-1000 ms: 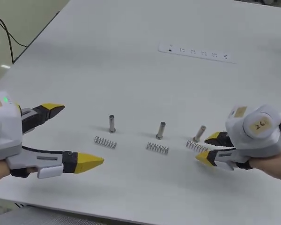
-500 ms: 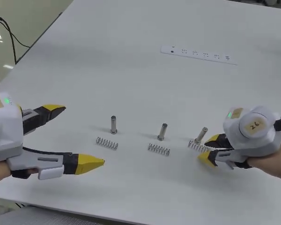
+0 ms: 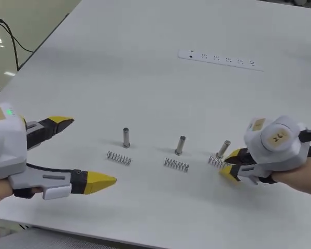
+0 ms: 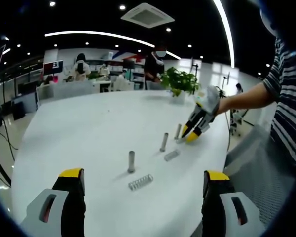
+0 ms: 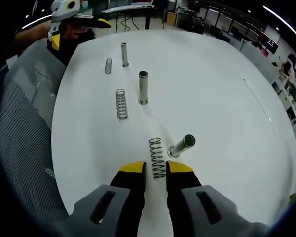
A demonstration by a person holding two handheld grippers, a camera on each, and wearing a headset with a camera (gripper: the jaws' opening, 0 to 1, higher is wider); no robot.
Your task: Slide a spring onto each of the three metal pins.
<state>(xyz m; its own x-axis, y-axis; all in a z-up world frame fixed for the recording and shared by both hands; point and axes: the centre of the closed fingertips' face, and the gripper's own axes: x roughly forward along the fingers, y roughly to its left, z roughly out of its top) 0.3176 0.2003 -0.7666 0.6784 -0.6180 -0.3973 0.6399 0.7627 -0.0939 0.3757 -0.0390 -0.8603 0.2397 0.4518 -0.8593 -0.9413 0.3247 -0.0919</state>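
Right hand-held gripper (image 5: pixel 158 170): jaws drawn to a narrow gap, yellow tips low at the counter (image 3: pixel 145 88), one on either side of the near end of the right spring (image 5: pixel 157 154). Whether the tips touch the coils cannot be told. That spring lies flat on the counter, its length running away from the jaws.

Left hand-held gripper (image 3: pixel 82 151): jaws spread wide, holding nothing. It sits at the near left of the counter, well apart from all parts, with its tips pointing toward the row.

Springs: three, all lying on their sides on the counter in one row. Middle spring (image 3: pixel 175 165) and left spring (image 3: pixel 118 157) lie untouched, each just in front of its pin.

Pins: three, all bare, none carrying a spring. Right pin (image 3: pixel 224 149) stands just beside the right spring, a little beyond the right hand-held gripper's tips. Middle pin (image 3: pixel 181 145) and left pin (image 3: pixel 126 137) stand upright just behind their springs.

Farther back: a white power strip (image 3: pixel 220 58) lies flat on the counter, well apart from the pins. A black cable (image 3: pixel 9 39) runs beyond the counter's left edge.
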